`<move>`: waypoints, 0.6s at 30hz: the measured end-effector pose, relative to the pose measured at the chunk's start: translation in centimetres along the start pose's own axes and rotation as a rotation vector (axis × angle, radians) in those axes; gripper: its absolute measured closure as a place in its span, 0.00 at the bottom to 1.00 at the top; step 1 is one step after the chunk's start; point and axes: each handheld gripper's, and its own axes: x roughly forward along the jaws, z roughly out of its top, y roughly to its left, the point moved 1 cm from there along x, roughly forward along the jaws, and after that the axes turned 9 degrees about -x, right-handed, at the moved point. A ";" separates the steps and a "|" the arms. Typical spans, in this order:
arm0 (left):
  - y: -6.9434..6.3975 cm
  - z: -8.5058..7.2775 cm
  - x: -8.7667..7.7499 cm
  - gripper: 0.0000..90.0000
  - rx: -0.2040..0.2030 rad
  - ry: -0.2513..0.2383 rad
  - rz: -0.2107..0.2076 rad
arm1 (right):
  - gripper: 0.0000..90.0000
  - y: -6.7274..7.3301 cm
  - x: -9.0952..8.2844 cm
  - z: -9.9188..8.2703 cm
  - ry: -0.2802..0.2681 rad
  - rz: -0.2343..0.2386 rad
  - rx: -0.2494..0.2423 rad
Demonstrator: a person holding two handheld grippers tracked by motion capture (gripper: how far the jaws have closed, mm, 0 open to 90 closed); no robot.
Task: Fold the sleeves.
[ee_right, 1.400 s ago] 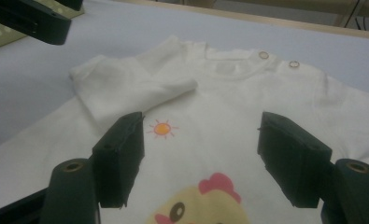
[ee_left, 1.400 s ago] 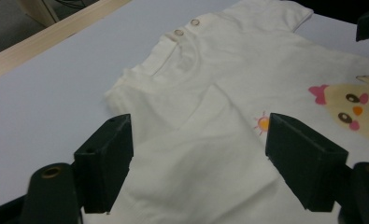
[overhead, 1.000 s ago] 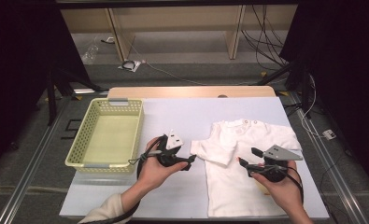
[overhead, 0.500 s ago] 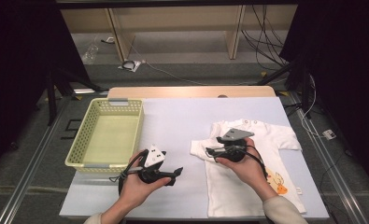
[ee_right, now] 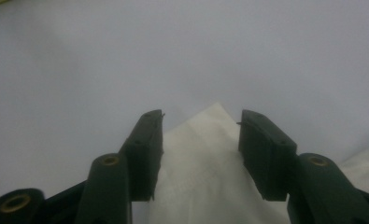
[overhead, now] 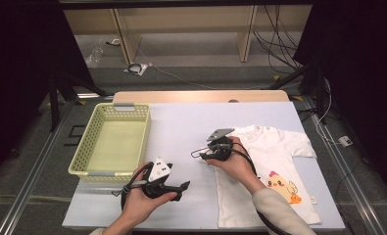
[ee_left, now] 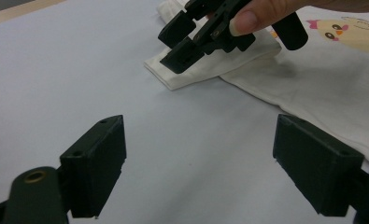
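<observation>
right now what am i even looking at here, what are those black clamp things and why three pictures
A person sits at a table holding a hand-operated gripper in each hand. The high view looks down from above; the other two pictures come from cameras riding on each gripper.

On the table lie a white baby shirt with a chick print and an empty yellow-green basket.

The right gripper has its fingers on either side of the shirt's sleeve; they have just been closing, but a gap still shows, so nothing is gripped yet. The left gripper hovers open over bare table, holding nothing.
</observation>
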 end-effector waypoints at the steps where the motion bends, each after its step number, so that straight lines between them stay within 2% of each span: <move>1: 0.1 0.0 0.0 0.19 -0.002 -0.001 0.002 | 0.60 0.1 0.2 0.1 0.006 0.001 0.003; 4: 0.1 0.0 0.0 0.19 -0.003 -0.001 0.003 | 0.69 0.2 0.7 0.3 0.062 0.008 -0.010; 7: 0.1 -0.1 0.0 0.19 0.001 0.003 0.001 | 0.80 0.3 1.0 0.4 0.066 0.016 -0.012; 9: 0.1 -0.1 0.1 0.19 -0.001 0.005 0.001 | 0.87 0.6 0.9 0.6 0.085 0.027 0.024; 10: 0.1 -0.2 0.1 0.19 -0.001 0.004 0.001 | 0.90 0.6 1.1 0.6 0.081 0.022 -0.001; 11: 0.1 -0.2 0.2 0.19 -0.001 0.005 0.000 | 0.94 0.7 1.1 0.7 0.090 0.025 0.005; 13: 0.1 -0.2 0.2 0.19 -0.001 0.005 0.001 | 0.97 0.8 1.1 0.9 0.101 0.029 0.032; 14: 0.1 -0.2 0.2 0.20 0.000 0.004 0.003 | 0.98 0.6 1.1 0.8 0.102 0.029 -0.001; 15: 0.1 -0.2 0.2 0.20 -0.001 0.004 0.004 | 0.99 0.6 1.1 1.0 0.107 0.034 0.033; 16: 0.1 -0.2 0.2 0.20 -0.002 0.004 0.004 | 0.99 0.6 1.1 1.0 0.110 0.038 0.034; 17: 0.1 -0.2 0.2 0.20 -0.003 0.004 0.005 | 0.99 0.4 1.2 0.9 0.103 0.035 0.007; 18: 0.1 -0.2 0.2 0.20 -0.003 0.003 0.005 | 0.99 0.3 1.2 0.9 0.102 0.035 0.010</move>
